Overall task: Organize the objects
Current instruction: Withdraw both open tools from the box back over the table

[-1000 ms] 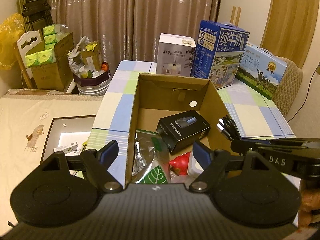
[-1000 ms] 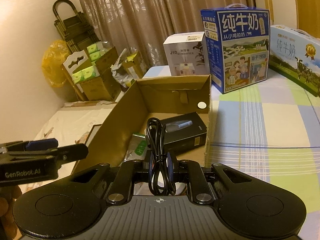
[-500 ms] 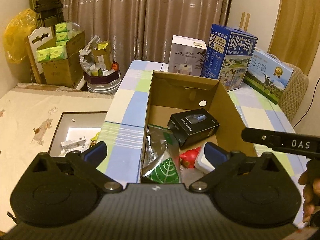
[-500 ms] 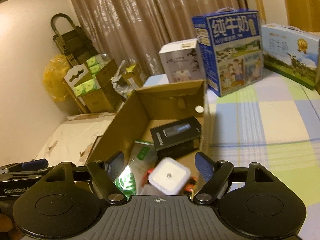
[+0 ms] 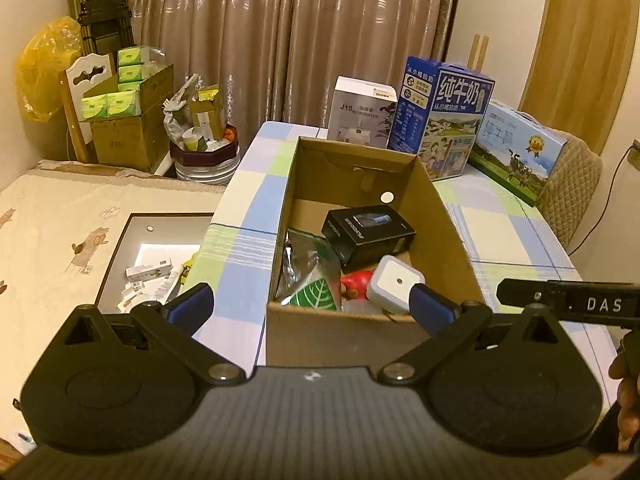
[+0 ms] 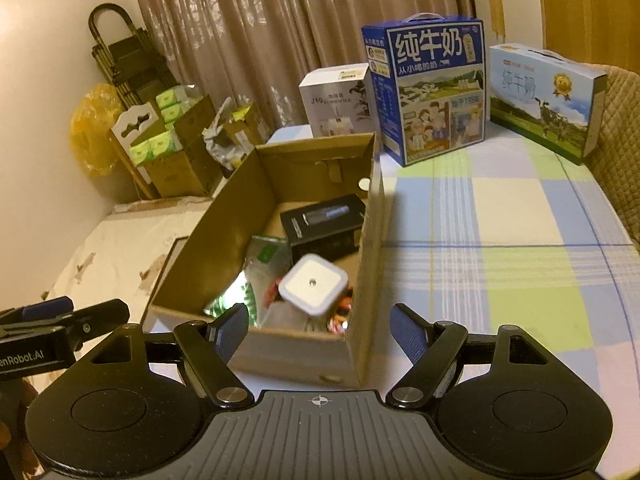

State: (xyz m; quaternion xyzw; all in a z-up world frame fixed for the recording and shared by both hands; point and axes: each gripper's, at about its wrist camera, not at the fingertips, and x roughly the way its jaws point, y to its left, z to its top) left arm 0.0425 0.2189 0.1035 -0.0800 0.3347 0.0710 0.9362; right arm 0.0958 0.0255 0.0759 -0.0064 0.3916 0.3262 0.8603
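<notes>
An open cardboard box stands on the checked tablecloth. Inside lie a black product box, a white square container, a red item and a silver bag with a green leaf. My left gripper is open and empty in front of the box's near wall. Just short of the box, my right gripper is open too, nothing between its fingers. The black cable is not visible.
Behind the box stand a white carton, a blue milk carton and a light-blue milk carton. A low tray with small items lies to the left. Cartons and a chair crowd the back left corner.
The right gripper, earlier shut on a black cable, has opened and is now empty. Both grippers have drawn back from the box, and the left one has opened wider.
</notes>
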